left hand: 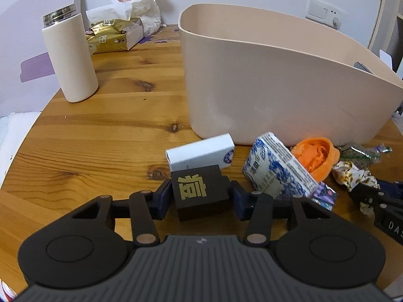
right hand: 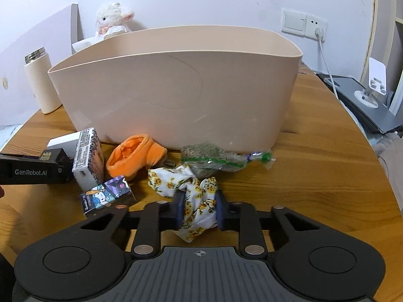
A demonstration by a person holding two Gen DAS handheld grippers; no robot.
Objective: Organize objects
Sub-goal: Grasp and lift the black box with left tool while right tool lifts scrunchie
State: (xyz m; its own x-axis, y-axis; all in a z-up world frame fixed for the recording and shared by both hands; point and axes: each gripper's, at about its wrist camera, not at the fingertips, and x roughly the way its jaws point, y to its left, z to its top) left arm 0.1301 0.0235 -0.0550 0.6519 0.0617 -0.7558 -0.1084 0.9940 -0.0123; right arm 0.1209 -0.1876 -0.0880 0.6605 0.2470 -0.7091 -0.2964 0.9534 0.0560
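My left gripper (left hand: 201, 196) is shut on a black box with a gold character (left hand: 199, 193), low over the wooden table (left hand: 100, 138). Just beyond it lies a white box (left hand: 199, 153), then a blue-and-white patterned carton (left hand: 277, 168), an orange plush piece (left hand: 314, 156) and a small purple box (left hand: 323, 196). My right gripper (right hand: 199, 210) is shut on a white cloth with yellow flowers (right hand: 199, 201). Behind the cloth lies a clear bag of greenish stuff (right hand: 214, 158). A large beige bin (right hand: 176, 88) stands behind the clutter, its inside hidden.
At the back left stand a white thermos (left hand: 70, 58), a gold tissue pack (left hand: 110, 35) and a plush lamb (left hand: 141, 0). A wall socket with a white cable (right hand: 325, 58) and a dark device with a phone stand (right hand: 370, 95) are at the right. A sleeve (right hand: 395, 156) shows at the right edge.
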